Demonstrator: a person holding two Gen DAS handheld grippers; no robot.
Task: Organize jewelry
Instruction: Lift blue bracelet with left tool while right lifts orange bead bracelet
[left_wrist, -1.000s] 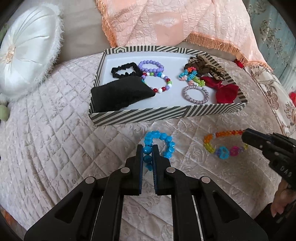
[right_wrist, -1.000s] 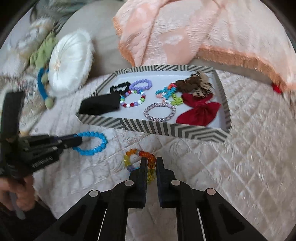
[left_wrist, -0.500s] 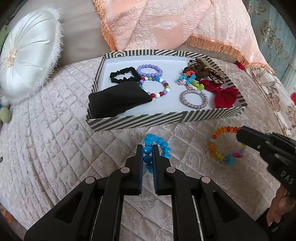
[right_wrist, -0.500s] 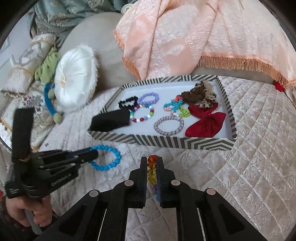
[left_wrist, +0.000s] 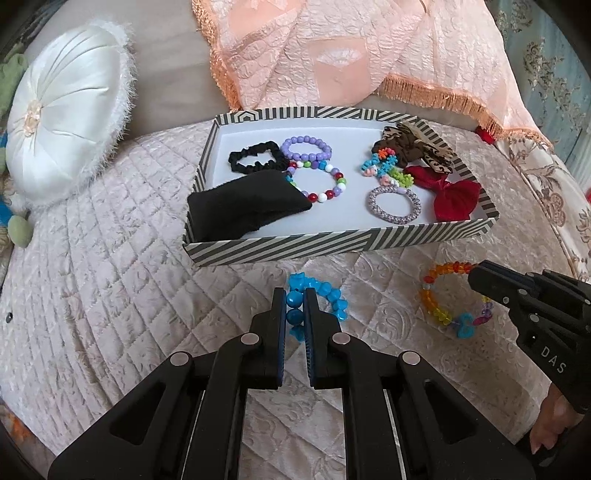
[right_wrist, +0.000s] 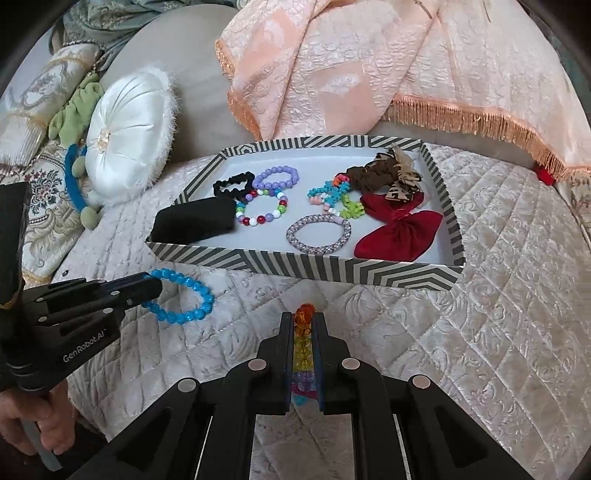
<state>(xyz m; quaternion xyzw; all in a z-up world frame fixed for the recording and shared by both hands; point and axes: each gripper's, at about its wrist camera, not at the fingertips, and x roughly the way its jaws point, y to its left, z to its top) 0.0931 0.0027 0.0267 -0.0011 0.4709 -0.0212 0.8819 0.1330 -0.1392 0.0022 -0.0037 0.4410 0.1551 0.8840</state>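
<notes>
My left gripper (left_wrist: 294, 295) is shut on a blue bead bracelet (left_wrist: 328, 295) and holds it just above the quilt, in front of the striped tray (left_wrist: 332, 245). It also shows in the right wrist view (right_wrist: 157, 286) with the blue bracelet (right_wrist: 184, 295). My right gripper (right_wrist: 303, 319) is shut on a rainbow bead bracelet (right_wrist: 303, 332), lifted off the quilt; in the left wrist view it (left_wrist: 476, 275) holds that bracelet (left_wrist: 443, 295) hanging to the right of the left gripper. The tray (right_wrist: 306, 266) holds several bracelets, scrunchies and a red bow (right_wrist: 399, 232).
A black pouch (left_wrist: 240, 206) lies in the tray's front left corner. A round white cushion (left_wrist: 62, 125) sits at the left and a peach fringed blanket (left_wrist: 332, 55) behind the tray. Quilted pink bedspread (left_wrist: 110, 295) lies all around.
Both grippers have lifted their bracelets off the quilt and moved toward the tray. The rainbow bracelet now hangs upright from the right gripper.
</notes>
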